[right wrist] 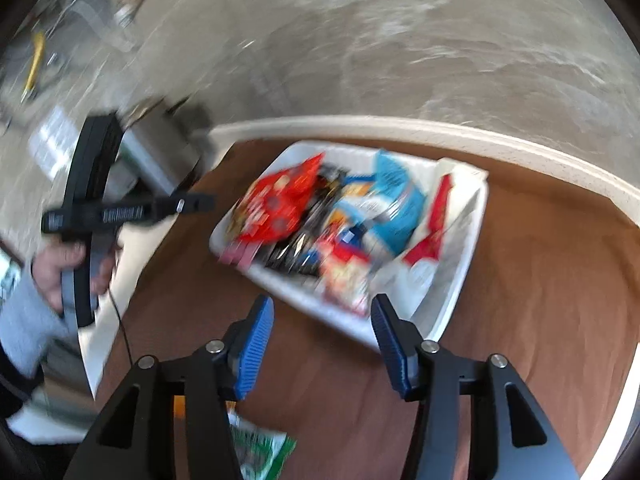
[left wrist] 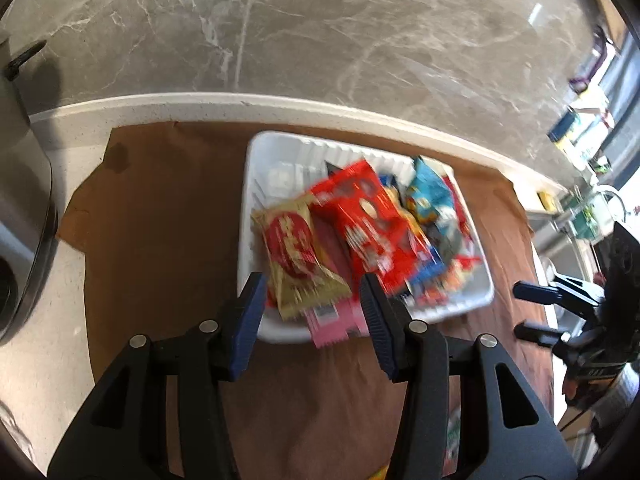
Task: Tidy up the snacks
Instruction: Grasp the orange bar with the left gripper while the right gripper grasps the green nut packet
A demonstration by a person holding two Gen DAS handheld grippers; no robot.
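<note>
A white tray [left wrist: 256,168] sits on a brown cloth [left wrist: 160,208] just ahead of the left tool [left wrist: 312,300], whose fingers stand apart with nothing between them. The tray holds a loose pile of snacks: a gold packet with a red disc [left wrist: 296,252] nearest the tool, a pink packet [left wrist: 336,320] hanging over the near rim, a red bag [left wrist: 360,216] across the middle, and a blue bag [left wrist: 430,196] toward the far right side. The right tool [right wrist: 322,314], fingers also spread and empty, hovers before the tray's other long side. Below its left finger a green packet [right wrist: 260,452] lies on the cloth outside the tray. The cloth covers a pale speckled desk [left wrist: 200,106] against a grey marble wall [left wrist: 320,32]. Both views are motion-blurred.
</note>
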